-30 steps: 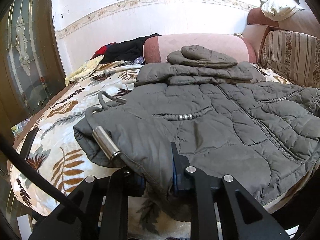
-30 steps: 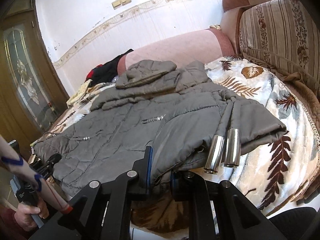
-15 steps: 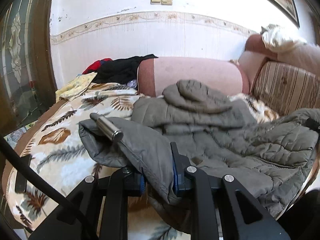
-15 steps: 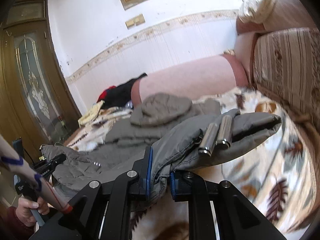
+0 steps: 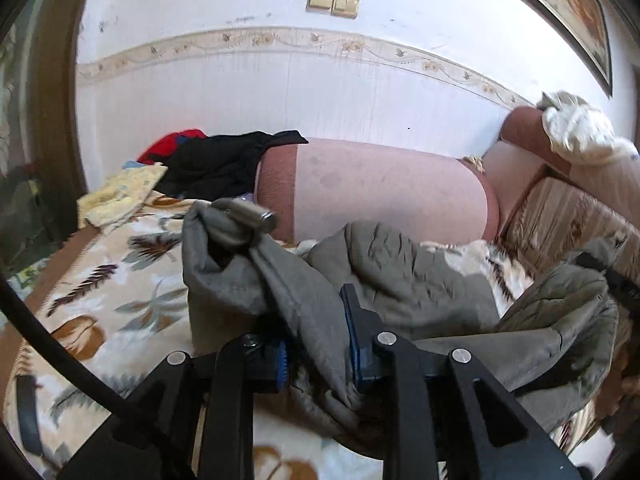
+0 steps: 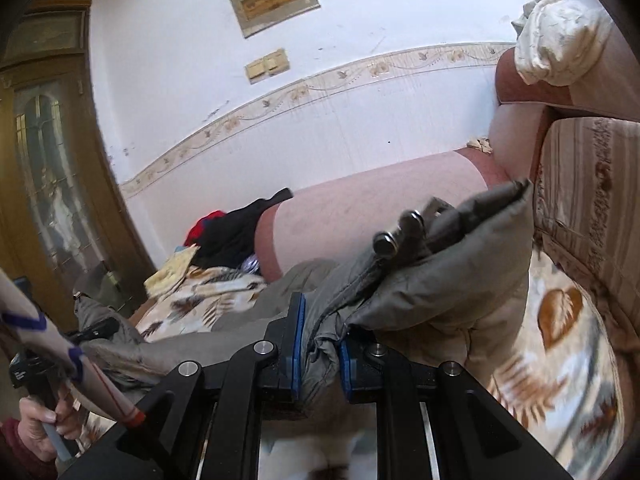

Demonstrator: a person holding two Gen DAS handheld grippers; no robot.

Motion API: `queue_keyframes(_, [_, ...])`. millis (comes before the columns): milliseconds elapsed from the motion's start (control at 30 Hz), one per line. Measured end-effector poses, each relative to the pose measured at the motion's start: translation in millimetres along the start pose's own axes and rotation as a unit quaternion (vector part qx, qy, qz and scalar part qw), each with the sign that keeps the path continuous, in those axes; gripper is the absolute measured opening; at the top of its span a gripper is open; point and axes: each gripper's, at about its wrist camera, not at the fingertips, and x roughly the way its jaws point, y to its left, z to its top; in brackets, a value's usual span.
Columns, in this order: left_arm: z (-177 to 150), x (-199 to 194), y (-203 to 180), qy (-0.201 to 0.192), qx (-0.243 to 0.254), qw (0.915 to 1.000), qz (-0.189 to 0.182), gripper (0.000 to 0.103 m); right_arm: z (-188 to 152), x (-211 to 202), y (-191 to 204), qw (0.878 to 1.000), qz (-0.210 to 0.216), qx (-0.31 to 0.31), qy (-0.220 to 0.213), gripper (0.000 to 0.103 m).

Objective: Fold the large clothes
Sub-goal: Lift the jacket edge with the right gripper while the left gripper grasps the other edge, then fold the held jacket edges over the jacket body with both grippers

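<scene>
The grey quilted jacket (image 5: 420, 280) hangs lifted above the leaf-patterned blanket (image 5: 120, 300), stretched by its long axis from one gripper to the other, running side to side in front of the pink bolster (image 5: 380, 192). Its far part sags down onto the blanket just before the bolster; the two held corners stand up and point toward the bolster and the wall behind it. The cloth is dull grey-green, puffy, with stitched quilting lines and a zip edge, and it is creased where it is gathered. Silver metal cord ends show at both corners: one cord end (image 5: 256, 216) at the left-hand corner, a pair of cord ends (image 6: 400, 236) at the right-hand corner.

The left gripper (image 5: 318, 344) has a fold of the jacket between its blue pads; its jaws have just been opening a little, and the cloth still fills the gap and touches both pads. The right gripper (image 6: 320, 356) has its jaws pressed in on a bunched fold of the jacket.

The jacket's middle is blurred in both wrist views, and its lower hem is hidden behind the gripper bodies. In the right wrist view a person's hand (image 6: 36, 436) on the other gripper's handle is cut off at the lower left, beside a patterned sleeve (image 6: 48, 340).
</scene>
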Motion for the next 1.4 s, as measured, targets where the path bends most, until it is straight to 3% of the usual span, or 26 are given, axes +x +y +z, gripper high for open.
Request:
queue_keyframes(67, [25, 30, 4, 0.012, -0.017, 0.9998, -0.004, 0.028, 14, 33, -5, 1.000, -0.012, 0.004, 0.005, 0.015])
queue_keyframes(167, [56, 63, 18, 0.020, -0.054, 0.9983, -0.004, 0.042, 28, 76, -14, 0.999, -0.034, 0.007, 0.016, 0.015])
queue_keyframes(267, [77, 80, 31, 0.010, -0.079, 0.9968, -0.004, 0.064, 35, 118, -30, 0.998, -0.055, 0.022, 0.032, 0.015])
queue_keyframes(400, [96, 89, 37, -0.029, -0.058, 0.9974, 0.031, 0.068, 35, 174, -53, 0.993, -0.090, 0.035, 0.064, 0.015])
queue_keyframes(500, [91, 113, 28, -0.012, -0.041, 0.9989, 0.020, 0.068, 29, 206, -70, 0.989, -0.107, 0.052, 0.087, 0.015])
queue_keyframes(600, [72, 155, 4, 0.038, -0.002, 0.9993, -0.008, 0.068, 22, 229, -83, 0.986, -0.117, 0.064, 0.103, 0.015])
queue_keyframes(700, [45, 217, -19, 0.096, 0.023, 0.9949, -0.016, 0.068, 14, 246, -87, 0.983, -0.128, 0.062, 0.119, 0.016])
queue_keyframes(800, [27, 271, -22, 0.153, 0.020, 0.9881, 0.000, 0.068, 12, 254, -95, 0.981, -0.124, 0.065, 0.134, 0.017])
queue_keyframes(867, [19, 303, -16, 0.180, 0.005, 0.9836, 0.018, 0.068, 14, 253, -100, 0.982, -0.100, 0.082, 0.140, 0.025])
queue_keyframes(967, [17, 328, -11, 0.204, -0.008, 0.9788, 0.013, 0.075, 26, 231, -109, 0.982, -0.058, 0.117, 0.135, 0.051])
queue_keyframes(1033, [17, 335, -11, 0.203, -0.004, 0.9789, 0.019, 0.077, 36, 206, -107, 0.987, -0.036, 0.107, 0.113, 0.066])
queue_keyframes(1133, [13, 340, -12, 0.201, -0.003, 0.9794, 0.023, 0.079, 35, 191, -89, 0.992, -0.034, 0.049, 0.114, 0.066])
queue_keyframes(1267, [10, 349, -10, 0.201, -0.007, 0.9793, 0.025, 0.082, 5, 220, -70, 0.980, -0.071, -0.035, 0.181, 0.063])
queue_keyframes(1400, [10, 353, -10, 0.205, -0.004, 0.9779, 0.039, 0.088, -37, 278, -85, 0.958, -0.105, -0.029, 0.264, 0.065])
